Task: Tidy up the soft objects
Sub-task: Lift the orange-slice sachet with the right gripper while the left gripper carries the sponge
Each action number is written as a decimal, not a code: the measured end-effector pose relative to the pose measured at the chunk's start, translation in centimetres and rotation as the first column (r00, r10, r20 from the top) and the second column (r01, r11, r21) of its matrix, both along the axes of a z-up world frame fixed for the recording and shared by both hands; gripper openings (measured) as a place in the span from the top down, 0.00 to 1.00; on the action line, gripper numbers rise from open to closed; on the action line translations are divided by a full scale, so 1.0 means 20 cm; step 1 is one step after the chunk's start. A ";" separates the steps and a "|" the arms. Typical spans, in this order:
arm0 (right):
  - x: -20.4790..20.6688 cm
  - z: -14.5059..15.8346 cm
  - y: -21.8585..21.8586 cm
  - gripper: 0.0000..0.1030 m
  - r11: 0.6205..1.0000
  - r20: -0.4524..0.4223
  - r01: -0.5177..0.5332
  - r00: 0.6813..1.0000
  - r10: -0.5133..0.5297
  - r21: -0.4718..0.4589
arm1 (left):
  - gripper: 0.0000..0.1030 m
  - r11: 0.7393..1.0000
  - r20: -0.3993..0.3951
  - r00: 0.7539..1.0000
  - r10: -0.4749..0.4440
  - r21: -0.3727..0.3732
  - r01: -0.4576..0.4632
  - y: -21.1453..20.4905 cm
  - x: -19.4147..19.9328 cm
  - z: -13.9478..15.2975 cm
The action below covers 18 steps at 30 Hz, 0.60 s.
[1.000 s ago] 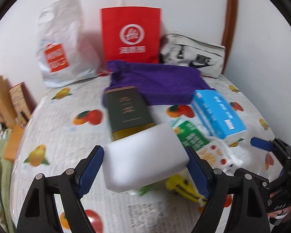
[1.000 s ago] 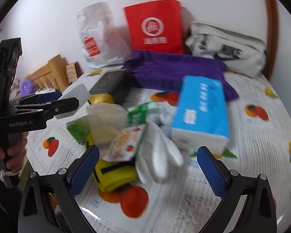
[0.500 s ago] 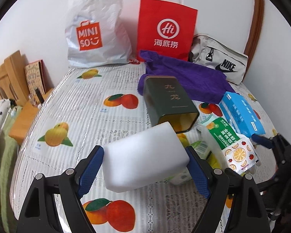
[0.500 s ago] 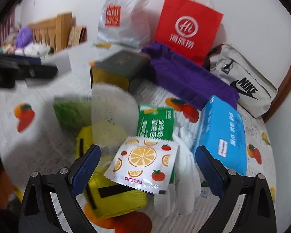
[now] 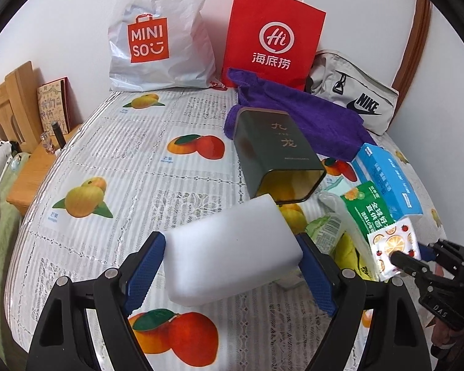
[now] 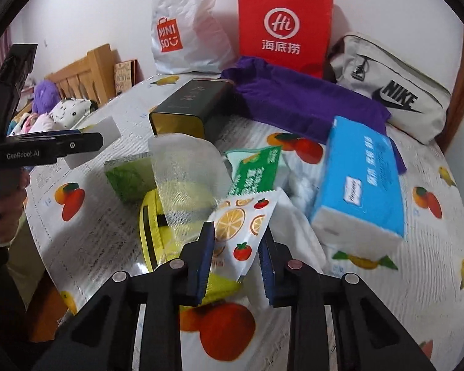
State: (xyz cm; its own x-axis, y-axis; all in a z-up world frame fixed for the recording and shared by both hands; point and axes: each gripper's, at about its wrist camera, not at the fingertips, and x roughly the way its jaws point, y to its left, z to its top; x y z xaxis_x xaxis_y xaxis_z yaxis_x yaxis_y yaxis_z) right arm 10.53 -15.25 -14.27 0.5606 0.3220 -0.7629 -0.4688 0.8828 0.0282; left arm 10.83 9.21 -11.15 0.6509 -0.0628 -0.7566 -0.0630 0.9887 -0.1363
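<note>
A red Haidilao paper bag (image 5: pixel 273 38) and white Miniso bag (image 5: pixel 157 31) stand against the wall; a dark green tin (image 5: pixel 275 151) lies open on the fruit-print tablecloth (image 5: pixel 108 160).

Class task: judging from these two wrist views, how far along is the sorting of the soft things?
Nothing looks sorted yet. In hand: the left gripper holds the white sponge; the right gripper pinches the fruit-print packet. Left: the tissue pack, purple towel and white glove in the pile.

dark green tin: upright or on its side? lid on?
On its side. The dark green tin lies flat on the fruit-print cloth, lid off: its open mouth faces the camera, gold interior showing. Contents: cannot tell.
</note>
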 end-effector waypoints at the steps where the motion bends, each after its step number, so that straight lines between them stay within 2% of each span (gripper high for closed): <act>1: 0.00 -0.01 0.00 0.79 1.000 -0.007 0.000 1.000 0.000 -0.003 | 0.18 1.000 -0.001 1.000 -0.004 0.001 0.004 -0.01 0.00 0.00; 4: -0.03 0.00 -0.03 0.86 1.000 -0.001 0.006 1.000 -0.006 0.021 | 0.18 1.000 -0.003 1.000 -0.004 0.012 0.004 -0.02 -0.02 0.01; 6: -0.06 0.03 -0.07 0.88 0.999 0.020 0.021 1.000 -0.022 0.046 | 0.18 1.000 -0.001 1.000 -0.005 0.010 0.005 -0.02 -0.03 0.02; 12: -0.11 0.07 -0.22 0.92 0.992 0.008 0.074 0.997 -0.075 0.104 | 0.18 1.000 -0.009 1.000 -0.010 0.023 0.010 -0.06 -0.04 0.02; 14: -0.12 0.06 -0.28 0.91 0.989 -0.006 0.106 0.994 -0.106 0.100 | 0.18 1.000 -0.014 1.000 -0.012 0.026 0.013 -0.07 -0.04 0.02; 15: -0.11 0.04 -0.33 0.90 0.986 -0.040 0.128 0.991 -0.125 0.104 | 0.18 1.000 -0.017 1.000 -0.014 0.026 0.014 -0.07 -0.04 0.01; 18: -0.09 -0.04 -0.41 0.78 0.978 -0.092 0.193 0.978 -0.186 0.074 | 0.18 0.999 -0.027 0.999 -0.021 0.030 0.022 -0.10 -0.04 0.00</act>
State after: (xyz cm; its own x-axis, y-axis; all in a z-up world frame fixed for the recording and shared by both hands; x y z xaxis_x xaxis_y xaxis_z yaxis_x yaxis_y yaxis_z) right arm 8.80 -23.54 -15.02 0.5526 0.2796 -0.7852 -0.2862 0.9484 0.1363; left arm 9.96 7.31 -11.08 0.6296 -0.0535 -0.7751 -0.0452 0.9934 -0.1052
